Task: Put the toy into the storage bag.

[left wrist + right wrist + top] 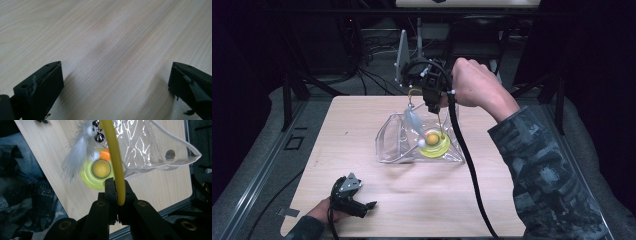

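My right claw [117, 195] clamps the yellow wand [113, 157] upright; the clear bag [412, 142] lies at six o'clock below it. My left claw [115, 85] rests apart, idle.

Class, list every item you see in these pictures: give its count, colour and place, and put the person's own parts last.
Table: one, light wood, under everything.
Clear plastic bag: one, transparent, mid-table, open.
Toy base: one, yellow-green disc with an orange ball in it, at the bag's right part.
Yellow stem: one, rising from the toy, pinched in the right gripper.
Feather: one, white, hanging from the stem over the base.
Cables: several, dark, on the floor beyond the table.
Right gripper: one, black, above the bag, jaws shut on the stem.
Left gripper: one, black, near table edge, jaws wide apart, nothing between them.
Right hand: one, camouflage sleeve.
Left hand: one, bottom left.
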`<state>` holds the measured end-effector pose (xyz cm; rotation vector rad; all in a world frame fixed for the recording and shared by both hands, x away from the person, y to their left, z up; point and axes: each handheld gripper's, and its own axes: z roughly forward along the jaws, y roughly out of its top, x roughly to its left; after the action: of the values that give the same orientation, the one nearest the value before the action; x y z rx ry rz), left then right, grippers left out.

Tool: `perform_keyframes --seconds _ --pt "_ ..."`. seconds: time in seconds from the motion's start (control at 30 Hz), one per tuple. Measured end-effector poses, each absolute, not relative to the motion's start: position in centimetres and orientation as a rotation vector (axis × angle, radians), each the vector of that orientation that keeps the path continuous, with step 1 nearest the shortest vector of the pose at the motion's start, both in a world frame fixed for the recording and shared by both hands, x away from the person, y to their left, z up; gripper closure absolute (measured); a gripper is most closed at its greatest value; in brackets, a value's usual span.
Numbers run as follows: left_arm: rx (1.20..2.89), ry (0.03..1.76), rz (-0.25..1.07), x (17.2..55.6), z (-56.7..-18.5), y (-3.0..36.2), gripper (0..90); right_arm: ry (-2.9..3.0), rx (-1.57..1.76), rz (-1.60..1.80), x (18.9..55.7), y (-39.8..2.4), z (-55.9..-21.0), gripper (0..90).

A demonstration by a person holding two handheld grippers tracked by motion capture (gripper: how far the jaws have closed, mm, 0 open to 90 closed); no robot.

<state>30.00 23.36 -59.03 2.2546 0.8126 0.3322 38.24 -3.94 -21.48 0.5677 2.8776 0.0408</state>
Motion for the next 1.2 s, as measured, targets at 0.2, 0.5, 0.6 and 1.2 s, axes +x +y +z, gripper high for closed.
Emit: perform_keyframes --seconds 0.2,0.5,0.6,1.2 --pt "2.255 0.813 0.332 30.0 -59.0 23.4 0.0 2.851 0.566 0.079 39.2 -2.9 -20.4 87.9" --pt "2.255 0.812 0.331 30.0 -59.0 23.4 0.0 2.815 0.594 0.107 40.6 -2.2 -19.7 87.9" --pt "2.255 0.812 0.331 30.0 -59.0 23.4 0.0 2.789 0.608 0.109 41.1 -1.8 -19.7 87.9" --pt "2.255 0.812 0.331 30.0 -59.0 23.4 0.0 2.768 0.740 0.142 44.9 -1.4 -20.9 87.9"
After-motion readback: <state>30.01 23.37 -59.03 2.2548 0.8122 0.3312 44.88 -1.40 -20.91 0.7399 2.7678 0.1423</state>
